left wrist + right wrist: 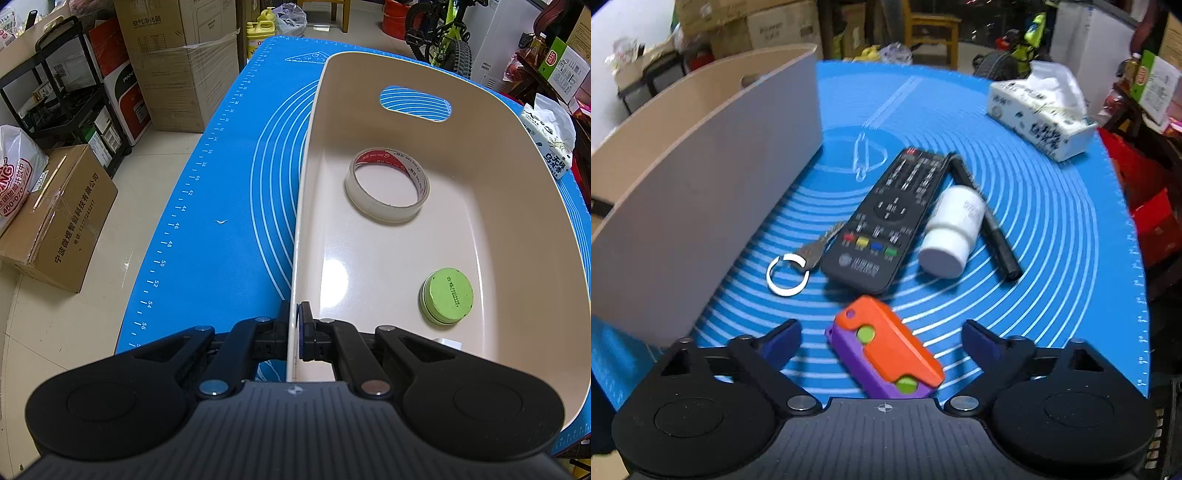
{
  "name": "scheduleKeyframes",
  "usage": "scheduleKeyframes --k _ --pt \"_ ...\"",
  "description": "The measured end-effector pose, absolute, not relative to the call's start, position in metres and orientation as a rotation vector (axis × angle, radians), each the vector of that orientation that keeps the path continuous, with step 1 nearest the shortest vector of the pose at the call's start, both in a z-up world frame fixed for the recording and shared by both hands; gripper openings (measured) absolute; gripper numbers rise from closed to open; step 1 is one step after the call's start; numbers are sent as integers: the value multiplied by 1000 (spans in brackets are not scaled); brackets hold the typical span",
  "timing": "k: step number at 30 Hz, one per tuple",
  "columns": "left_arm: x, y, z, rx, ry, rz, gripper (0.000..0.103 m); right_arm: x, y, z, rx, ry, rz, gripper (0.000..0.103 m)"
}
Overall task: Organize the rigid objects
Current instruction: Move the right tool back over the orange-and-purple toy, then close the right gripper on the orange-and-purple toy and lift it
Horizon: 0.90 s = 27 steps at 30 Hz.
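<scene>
My left gripper [297, 328] is shut on the near left rim of a cream plastic bin [517, 229] standing on the blue mat [229, 177]. Inside the bin lie a roll of clear tape [388, 186] and a round green tin [447, 297]. In the right wrist view my right gripper [881, 338] stands open low over the mat, with an orange and purple toy [886, 350] lying between its fingers, untouched. Beyond the toy lie a black remote [886, 218], a white bottle [953, 232] on its side, a black pen [986, 214] and a key on a ring [798, 266].
The bin's outer wall [701, 206] rises at the left of the right wrist view. A tissue pack [1041, 118] lies at the mat's far right. Cardboard boxes [62, 218], a black rack [62, 92] and a bicycle [439, 33] stand on the floor around the table.
</scene>
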<state>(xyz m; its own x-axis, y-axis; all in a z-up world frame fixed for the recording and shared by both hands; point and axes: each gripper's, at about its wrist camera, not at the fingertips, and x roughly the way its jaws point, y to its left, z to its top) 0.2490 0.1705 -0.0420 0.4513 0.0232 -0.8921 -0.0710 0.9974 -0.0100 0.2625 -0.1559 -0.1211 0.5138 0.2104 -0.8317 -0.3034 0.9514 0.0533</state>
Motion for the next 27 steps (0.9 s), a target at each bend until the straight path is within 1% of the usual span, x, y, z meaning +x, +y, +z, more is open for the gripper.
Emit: scheduleKeyframes --k 2,6,7,11,12,19,27 --pt "249 170 -42 -48 1101 58 5 263 -155 -126 -108 1004 312 84" --pt "249 170 -42 -47 1101 59 5 254 -150 -130 -179 967 335 81" --pt "249 171 -42 -47 1101 59 5 252 -150 -129 -186 956 343 77" --pt "249 171 -42 -48 1101 59 5 253 -152 -127 -170 962 347 71" --pt "249 171 -42 -48 1101 59 5 253 -152 -126 -170 961 346 66" --pt "248 171 -42 -47 1101 60 5 251 -149 -123 -166 959 354 51" --pt "248 171 -42 -47 1101 60 5 245 -150 -118 -121 938 349 50"
